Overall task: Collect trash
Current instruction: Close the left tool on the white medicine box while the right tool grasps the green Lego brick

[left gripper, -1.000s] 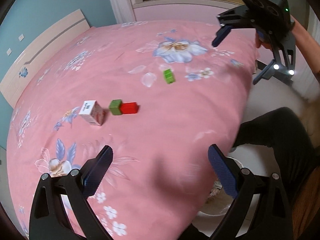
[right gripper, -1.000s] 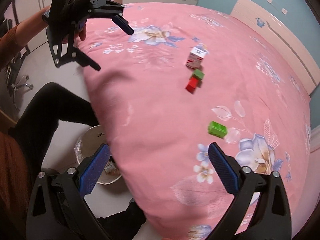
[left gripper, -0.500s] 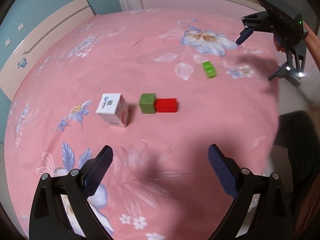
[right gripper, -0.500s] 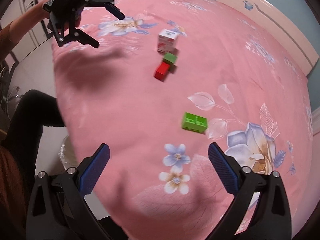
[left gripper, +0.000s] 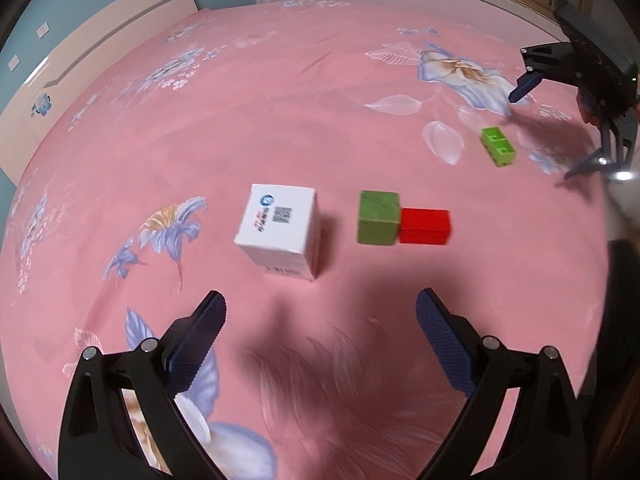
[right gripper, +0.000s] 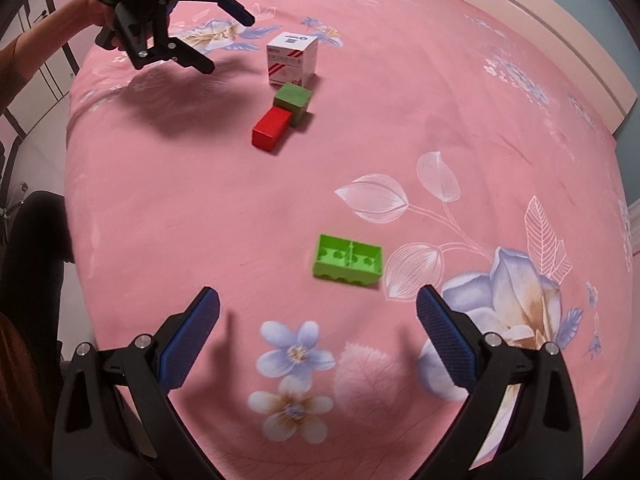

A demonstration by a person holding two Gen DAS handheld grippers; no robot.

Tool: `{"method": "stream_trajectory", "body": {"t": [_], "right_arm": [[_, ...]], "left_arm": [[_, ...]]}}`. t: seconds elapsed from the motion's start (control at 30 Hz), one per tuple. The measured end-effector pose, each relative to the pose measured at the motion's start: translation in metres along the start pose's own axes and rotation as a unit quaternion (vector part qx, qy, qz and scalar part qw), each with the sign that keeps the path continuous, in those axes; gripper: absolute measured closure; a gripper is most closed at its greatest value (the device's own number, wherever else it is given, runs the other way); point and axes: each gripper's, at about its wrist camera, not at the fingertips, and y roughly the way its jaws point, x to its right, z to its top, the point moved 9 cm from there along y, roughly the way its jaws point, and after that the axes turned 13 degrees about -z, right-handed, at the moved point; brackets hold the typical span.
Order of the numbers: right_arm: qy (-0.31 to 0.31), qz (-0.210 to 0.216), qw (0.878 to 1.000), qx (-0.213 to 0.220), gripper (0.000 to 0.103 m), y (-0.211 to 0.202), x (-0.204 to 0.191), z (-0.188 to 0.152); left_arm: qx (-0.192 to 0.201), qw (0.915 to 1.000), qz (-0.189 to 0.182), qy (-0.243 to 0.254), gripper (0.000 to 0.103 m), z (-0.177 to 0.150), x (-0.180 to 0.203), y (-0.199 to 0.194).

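On the pink flowered bedspread [left gripper: 280, 100] lie a white carton [left gripper: 278, 236], a dark green cube [left gripper: 378, 218] touching a red block [left gripper: 425, 226], and a light green toy brick [left gripper: 498, 146]. My left gripper [left gripper: 320, 320] is open and empty, just short of the carton and cube. My right gripper [right gripper: 318, 316] is open and empty, just short of the light green brick [right gripper: 347, 258]. In the right wrist view the carton [right gripper: 292, 58], cube [right gripper: 293, 98] and red block [right gripper: 271, 127] lie farther off, beside the left gripper [right gripper: 230, 36]. The right gripper [left gripper: 544, 124] shows at the left view's right edge.
A pale wooden headboard [left gripper: 80, 76] and blue wall bound the bed's far side. The bed's edge drops to the floor by the person's dark-trousered leg [right gripper: 36, 240]. White cupboards [right gripper: 36, 72] stand beyond.
Both grippers have moved from the bed's edge in over the bedspread, closer to the objects. The bin on the floor has left both views. The objects have not moved.
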Motion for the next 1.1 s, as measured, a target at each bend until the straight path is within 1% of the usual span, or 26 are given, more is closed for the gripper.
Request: {"method": "stream_trajectory", "body": {"t": [0.07, 0.2, 0.4, 0.6, 0.8, 0.83, 0.87, 0.9, 1.0, 1.03, 1.07, 1.1], "right_arm": [[0.001, 0.000, 1.000, -0.002, 0.007, 0.004, 0.003, 0.003], [0.012, 0.004, 1.000, -0.005, 0.007, 0.014, 0.009, 0.007], [0.020, 0.013, 1.000, -0.007, 0.007, 0.025, 0.012, 0.009], [0.030, 0.025, 0.999, -0.013, 0.007, 0.037, 0.014, 0.007], [0.032, 0.030, 0.999, -0.006, 0.007, 0.043, 0.014, 0.011], [0.030, 0.029, 0.999, -0.007, 0.009, 0.043, 0.013, 0.011], [0.028, 0.032, 0.999, -0.007, 0.018, 0.044, 0.013, 0.012], [0.026, 0.032, 0.999, -0.008, 0.020, 0.045, 0.012, 0.013], [0.026, 0.031, 0.999, -0.010, 0.022, 0.046, 0.012, 0.014], [0.026, 0.032, 0.999, -0.009, 0.025, 0.046, 0.012, 0.015], [0.025, 0.035, 0.999, -0.010, 0.031, 0.047, 0.011, 0.015], [0.024, 0.034, 0.999, -0.012, 0.033, 0.048, 0.011, 0.016]], "left_arm": [[-0.004, 1.0000, 0.001, -0.001, 0.006, 0.002, -0.007, 0.006], [-0.011, 0.9999, -0.007, -0.008, 0.006, 0.006, -0.019, 0.018], [-0.012, 0.9995, -0.027, 0.008, 0.006, 0.015, -0.017, 0.031], [-0.017, 0.9992, -0.034, 0.012, 0.006, 0.019, -0.021, 0.041], [-0.010, 0.9991, -0.039, 0.013, 0.007, 0.022, -0.024, 0.043], [-0.009, 0.9990, -0.041, 0.014, 0.008, 0.022, -0.024, 0.044], [-0.009, 0.9989, -0.044, 0.016, 0.017, 0.023, -0.024, 0.045], [-0.014, 0.9987, -0.046, 0.018, 0.024, 0.023, -0.023, 0.046], [-0.017, 0.9988, -0.042, 0.018, 0.029, 0.023, -0.027, 0.048], [-0.017, 0.9990, -0.038, 0.017, 0.031, 0.024, -0.028, 0.048], [-0.017, 0.9991, -0.039, 0.010, 0.034, 0.024, -0.031, 0.049], [-0.017, 0.9988, -0.044, 0.007, 0.038, 0.023, -0.031, 0.049]]}}
